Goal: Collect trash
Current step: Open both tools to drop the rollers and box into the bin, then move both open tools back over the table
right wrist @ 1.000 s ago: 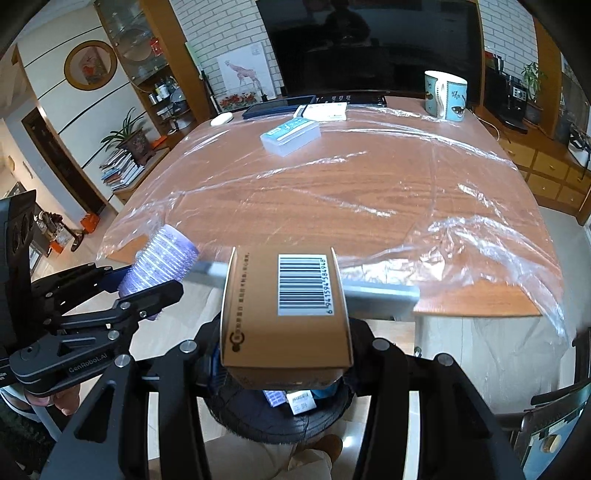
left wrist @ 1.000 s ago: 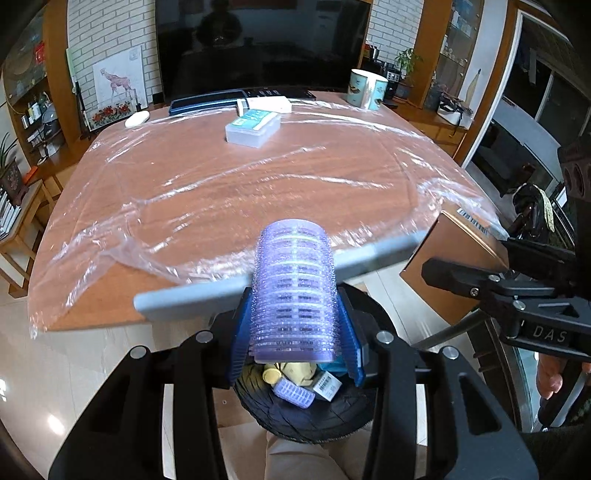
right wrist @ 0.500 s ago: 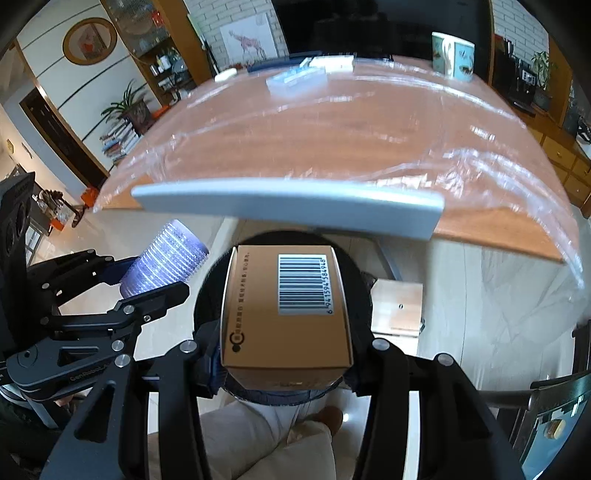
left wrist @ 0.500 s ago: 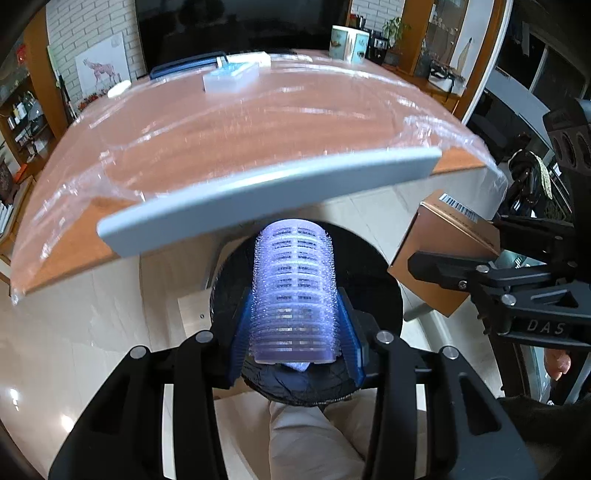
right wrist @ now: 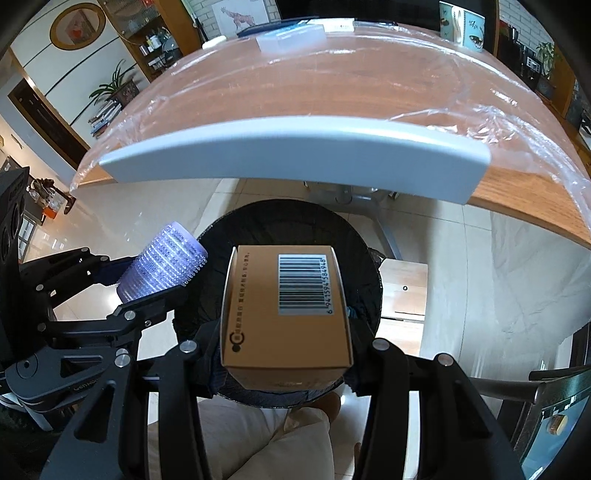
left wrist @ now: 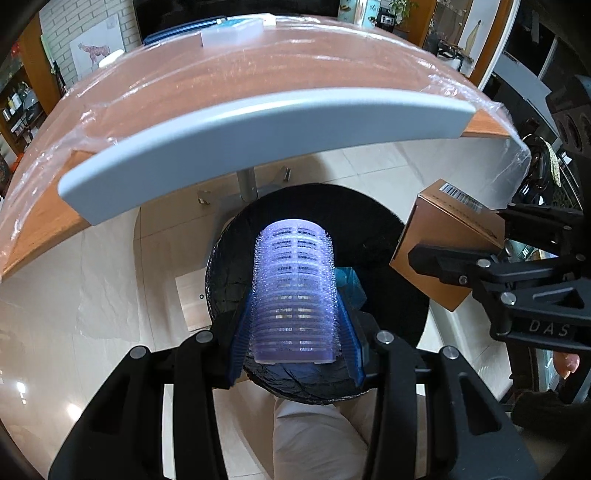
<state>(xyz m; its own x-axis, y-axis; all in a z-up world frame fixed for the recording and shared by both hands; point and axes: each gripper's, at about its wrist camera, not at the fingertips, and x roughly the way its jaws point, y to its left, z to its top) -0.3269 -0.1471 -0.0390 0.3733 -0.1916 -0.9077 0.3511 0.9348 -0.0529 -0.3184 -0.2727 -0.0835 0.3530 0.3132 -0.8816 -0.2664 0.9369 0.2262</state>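
Left wrist view first: the left hand-held gripper (left wrist: 295, 317) is clamped on a purple hair roller (left wrist: 294, 288), its blue fingers (left wrist: 242, 332) pressed against both sides, with the roller standing up dead centre in the picture. Right behind and below it is the trash bin (left wrist: 369, 221), lined with a black bag, so the roller sits over the bin's mouth. Something blue is down in there at about 3 o'clock from the roller, can't really tell what it is. The right hand-held gripper (left wrist: 458, 269) comes in from 3 o'clock, gripping a brown cardboard box (left wrist: 424, 236) at the bin's right rim. Up at 12 o'clock there's the wooden table (left wrist: 258, 74) under clear plastic wrap, with a grey bar (left wrist: 258, 136) running along its near edge. A pale-trousered knee shows at 6 o'clock.

Right wrist view: the right hand-held gripper (right wrist: 286, 339) is closed tight on the cardboard box (right wrist: 286, 306), barcode label facing up, sitting square over the black-lined bin (right wrist: 288, 218). The left hand-held gripper (right wrist: 147, 280) pokes in from 9 o'clock with the hair roller (right wrist: 162, 262) squeezed between its jaws, just at the bin's left rim. The table (right wrist: 332, 81) fills 12 o'clock, with a mug (right wrist: 461, 27) out at about 1 o'clock and a small clear box (right wrist: 291, 38) near the far edge.
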